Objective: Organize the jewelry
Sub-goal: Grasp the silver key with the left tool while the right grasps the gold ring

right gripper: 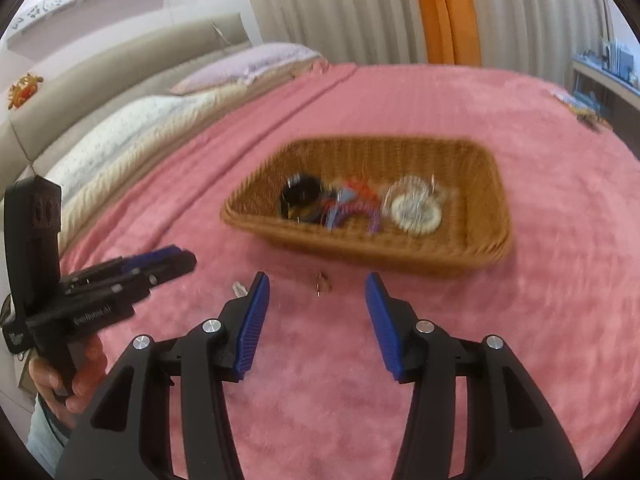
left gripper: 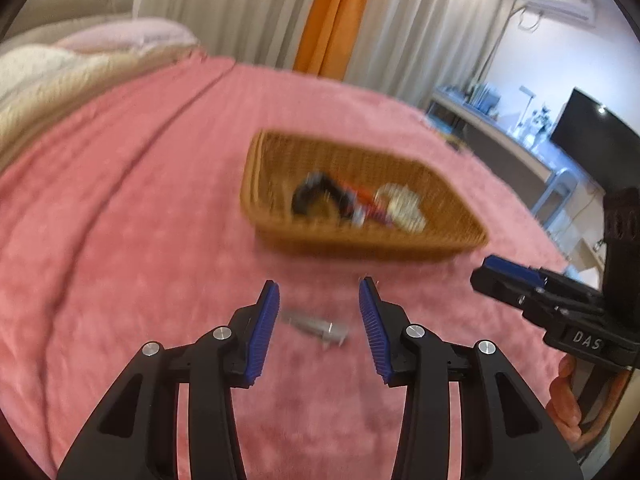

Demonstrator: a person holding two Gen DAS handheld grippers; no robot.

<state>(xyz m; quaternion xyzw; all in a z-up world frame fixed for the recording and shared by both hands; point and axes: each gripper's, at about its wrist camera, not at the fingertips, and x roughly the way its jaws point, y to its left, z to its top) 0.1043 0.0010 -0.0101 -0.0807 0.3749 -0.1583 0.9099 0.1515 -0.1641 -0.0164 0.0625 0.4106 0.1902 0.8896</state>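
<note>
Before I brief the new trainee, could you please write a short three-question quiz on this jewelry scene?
1. True or false: the wicker basket is empty.
2. What lies between the left gripper fingers? A) small grey piece B) a watch C) nothing
3. The basket sits on a ____ blanket.

Key: 1 false, it holds hair ties and a pale round piece; 2 A, lying untouched; 3 pink.
</note>
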